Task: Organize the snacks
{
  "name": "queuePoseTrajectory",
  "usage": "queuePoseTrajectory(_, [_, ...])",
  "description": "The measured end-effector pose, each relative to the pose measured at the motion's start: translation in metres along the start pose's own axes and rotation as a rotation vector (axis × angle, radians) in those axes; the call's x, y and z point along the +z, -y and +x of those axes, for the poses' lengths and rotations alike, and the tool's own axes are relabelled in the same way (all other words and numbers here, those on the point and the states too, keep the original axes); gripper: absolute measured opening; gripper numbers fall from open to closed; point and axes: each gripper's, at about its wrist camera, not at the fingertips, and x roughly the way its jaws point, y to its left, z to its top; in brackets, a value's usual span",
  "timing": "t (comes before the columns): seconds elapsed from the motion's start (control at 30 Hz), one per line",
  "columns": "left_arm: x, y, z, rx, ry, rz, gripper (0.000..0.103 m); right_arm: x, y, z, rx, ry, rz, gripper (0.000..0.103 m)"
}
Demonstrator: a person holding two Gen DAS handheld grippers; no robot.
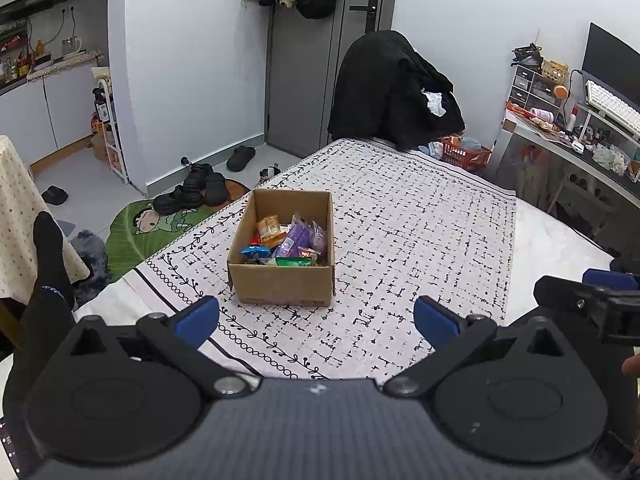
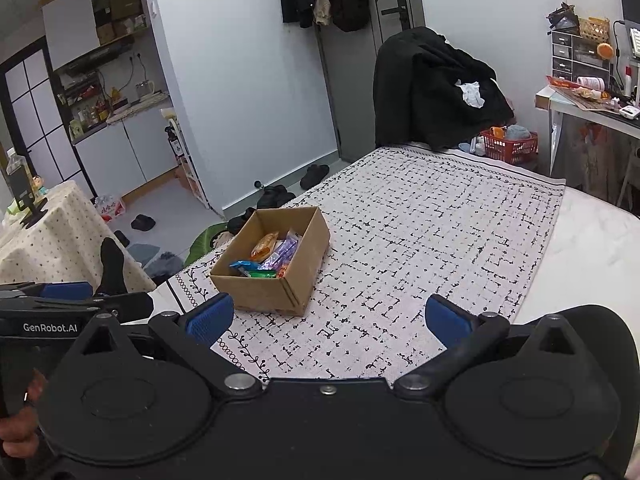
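Both tongs, left (image 1: 316,316) and right (image 2: 328,318), wide apart, empty; square cardboard box (image 1: 280,284) of glossy snack packets (image 1: 290,240) beyond

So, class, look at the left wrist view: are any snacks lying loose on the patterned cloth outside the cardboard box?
No: every snack packet sits inside the cardboard box, and the patterned cloth around it holds none.

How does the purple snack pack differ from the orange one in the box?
The purple pack is paler and looks longer, lying toward the box's right wall; the orange pack is shorter and sits further left, nearer the back. The purple pack overlaps other wrappers in the middle; the orange one lies at the pile's far edge. Both rest inside the cardboard box, ungripped.
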Motion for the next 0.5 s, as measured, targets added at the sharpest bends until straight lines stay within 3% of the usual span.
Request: queuePoseTrajectory(0.5, [-0.0008,-0.0005,-0.0034,0.001,0.010,-0.003,0.103,0.0009,-0.0015,-0.0003,-0.002,0.009,-0.015,0.103])
